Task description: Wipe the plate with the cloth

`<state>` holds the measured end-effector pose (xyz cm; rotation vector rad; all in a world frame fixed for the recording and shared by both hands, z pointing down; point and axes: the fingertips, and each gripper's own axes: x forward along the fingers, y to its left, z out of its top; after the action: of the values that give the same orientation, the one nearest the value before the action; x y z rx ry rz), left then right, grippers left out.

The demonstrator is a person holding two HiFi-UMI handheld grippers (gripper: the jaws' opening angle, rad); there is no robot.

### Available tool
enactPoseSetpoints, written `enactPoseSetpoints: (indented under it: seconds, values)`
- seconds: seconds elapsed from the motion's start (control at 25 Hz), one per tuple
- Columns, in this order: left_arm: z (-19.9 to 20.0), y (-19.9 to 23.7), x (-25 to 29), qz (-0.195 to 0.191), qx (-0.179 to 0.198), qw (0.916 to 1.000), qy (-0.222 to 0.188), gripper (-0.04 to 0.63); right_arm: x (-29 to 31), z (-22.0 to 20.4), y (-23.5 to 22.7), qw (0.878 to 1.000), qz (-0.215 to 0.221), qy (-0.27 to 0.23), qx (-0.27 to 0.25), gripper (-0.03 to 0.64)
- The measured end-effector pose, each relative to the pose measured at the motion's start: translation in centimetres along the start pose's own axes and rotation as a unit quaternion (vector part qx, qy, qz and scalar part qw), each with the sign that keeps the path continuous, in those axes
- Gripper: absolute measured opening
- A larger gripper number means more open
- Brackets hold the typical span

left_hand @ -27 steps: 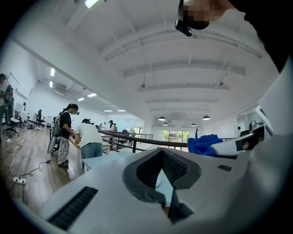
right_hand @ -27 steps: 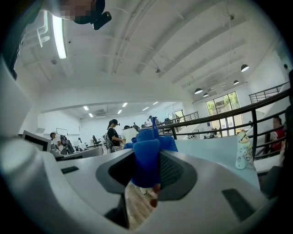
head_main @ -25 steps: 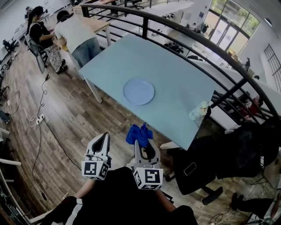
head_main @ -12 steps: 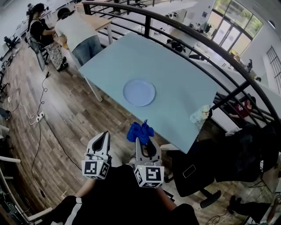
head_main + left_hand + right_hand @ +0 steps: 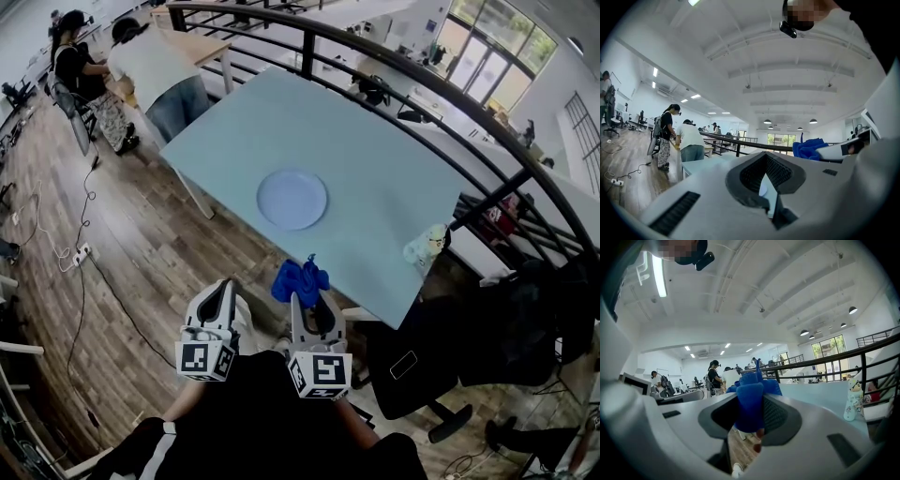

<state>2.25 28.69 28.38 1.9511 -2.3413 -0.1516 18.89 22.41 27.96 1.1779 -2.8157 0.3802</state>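
A round pale blue plate [image 5: 292,199] lies flat on the light blue table [image 5: 375,169], well ahead of both grippers. Both are held close to the body, short of the table's near edge. My right gripper [image 5: 302,302] is shut on a bunched blue cloth [image 5: 300,279], which sticks out past its tips. The right gripper view shows that cloth [image 5: 751,401] pinched between the jaws of my right gripper [image 5: 750,414]. My left gripper [image 5: 218,298] is beside it, shut and holding nothing. In the left gripper view my left gripper [image 5: 766,177] points at the table, with the cloth [image 5: 809,147] to its right.
A small patterned bottle [image 5: 425,242] stands at the table's right near corner, also visible as the bottle [image 5: 853,399]. A black office chair [image 5: 422,361] sits right of me. A dark railing [image 5: 394,66] runs behind the table. Two people [image 5: 155,66] stand at a desk far left.
The head view has shifted slightly, so the plate sits a little further left. Both grippers and the held cloth have barely moved.
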Motion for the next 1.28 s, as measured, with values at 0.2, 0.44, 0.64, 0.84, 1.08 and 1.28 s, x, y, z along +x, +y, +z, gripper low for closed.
enactPoseSetpoints:
  seconds: [0.2, 0.44, 0.64, 0.84, 1.08, 1.28]
  values:
    - [-0.2, 0.6, 1.7, -0.008, -0.001, 1.0000, 0.000, 0.002, 1.3, 0.1, -0.4, 1.000, -0.009, -0.001, -0.004, 0.118]
    - [-0.5, 1.5, 3.4, -0.014, -0.010, 0.9998, 0.006, 0.002, 2.8, 0.1, -0.7, 1.000, -0.022, 0.005, -0.005, 0.118]
    - [-0.6, 2.4, 5.7, -0.029, -0.011, 0.9995, 0.012, 0.002, 4.5, 0.1, -1.0, 0.999, -0.038, 0.008, -0.001, 0.118]
    - [-0.8, 3.5, 8.8, -0.046, -0.013, 0.9987, 0.016, 0.002, 7.2, 0.2, -1.5, 0.998, -0.055, 0.009, -0.001, 0.118]
    - [0.1, 4.3, 11.5, -0.067, -0.010, 0.9975, 0.020, 0.002, 8.7, 1.6, -1.7, 0.997, -0.079, 0.006, 0.000, 0.118]
    - [0.6, 4.9, 14.1, -0.089, -0.012, 0.9957, 0.024, 0.002, 10.6, 2.4, -1.9, 0.995, -0.097, 0.008, 0.005, 0.118]
